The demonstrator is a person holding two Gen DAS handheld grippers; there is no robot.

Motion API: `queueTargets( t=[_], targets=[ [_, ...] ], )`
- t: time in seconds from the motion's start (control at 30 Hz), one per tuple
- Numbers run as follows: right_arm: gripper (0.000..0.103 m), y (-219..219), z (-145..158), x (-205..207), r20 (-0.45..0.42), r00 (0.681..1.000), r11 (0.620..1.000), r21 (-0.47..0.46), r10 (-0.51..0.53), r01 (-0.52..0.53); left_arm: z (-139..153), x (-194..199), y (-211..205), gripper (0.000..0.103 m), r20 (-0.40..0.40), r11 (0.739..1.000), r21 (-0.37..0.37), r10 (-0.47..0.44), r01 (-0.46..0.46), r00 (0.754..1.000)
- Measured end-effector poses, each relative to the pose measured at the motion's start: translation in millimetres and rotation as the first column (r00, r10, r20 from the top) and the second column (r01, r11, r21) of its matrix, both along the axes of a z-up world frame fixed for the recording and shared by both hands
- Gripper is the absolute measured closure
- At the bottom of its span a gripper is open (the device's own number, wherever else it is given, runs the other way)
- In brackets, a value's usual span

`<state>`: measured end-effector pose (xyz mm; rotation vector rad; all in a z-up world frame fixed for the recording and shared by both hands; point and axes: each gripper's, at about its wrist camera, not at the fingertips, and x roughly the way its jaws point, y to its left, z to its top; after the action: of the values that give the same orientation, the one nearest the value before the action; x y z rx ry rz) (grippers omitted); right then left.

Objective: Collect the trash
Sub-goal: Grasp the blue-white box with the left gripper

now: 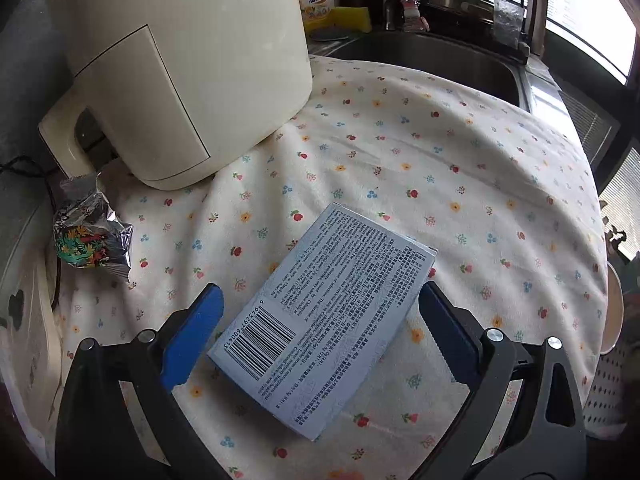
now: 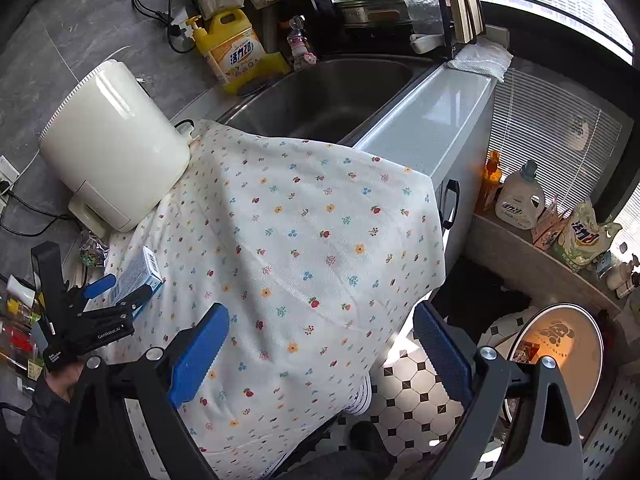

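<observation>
Lying flat between the spread fingers of the left gripper (image 1: 320,312), a pale blue printed carton (image 1: 324,320), barcode up, rests on the soft floral cloth (image 1: 440,184) over the worktop. Crinkled foil wrapper (image 1: 90,236) well left of the fingers, beside a glossy cream appliance (image 1: 192,60). Right gripper (image 2: 320,352) fingers spread, holding nothing.

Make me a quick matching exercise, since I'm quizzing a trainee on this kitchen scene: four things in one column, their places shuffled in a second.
Things:
1. blue box
2. foil wrapper
3. yellow detergent bottle
4. white appliance

Places:
A. behind the sink's left corner
B. between the left claw's open fingers
C. cloth's left edge, below the appliance handle
D. at the cloth's far left

Pairs: 1-B, 2-C, 3-A, 4-D
</observation>
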<state>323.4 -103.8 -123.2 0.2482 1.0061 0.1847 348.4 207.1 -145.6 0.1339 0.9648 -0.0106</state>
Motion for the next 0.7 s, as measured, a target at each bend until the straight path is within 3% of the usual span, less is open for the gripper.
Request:
queueTargets(
  t=[0.27,0.43,0.57,0.7],
  targets=[
    [0.012,18.8,4.6,7.2,0.002,1.0,1.0,-0.015,0.026,-0.026,-2.0,-2.6,18.5,0.007,0.004,0.992,-0.116,0.043,-0.042,0.999],
    [0.012,43.3,6.5,12.8,-0.005,0.994,0.994,-0.038,0.105,-0.105,-0.5,-19.2,27.1,0.03,0.015,0.981,-0.184,0.065,-0.061,0.998],
    [0.012,66.1,4.6,23.3,-0.015,0.981,0.98,-0.051,0.191,-0.192,3.3,-33.0,33.8,0.034,0.034,0.969,-0.22,0.121,-0.111,0.992],
    [0.012,95.4,1.1,36.4,-0.028,0.956,0.954,-0.055,0.293,-0.294,8.6,-51.1,50.4,0.034,0.046,0.939,-0.275,0.229,-0.208,0.972]
  ],
)
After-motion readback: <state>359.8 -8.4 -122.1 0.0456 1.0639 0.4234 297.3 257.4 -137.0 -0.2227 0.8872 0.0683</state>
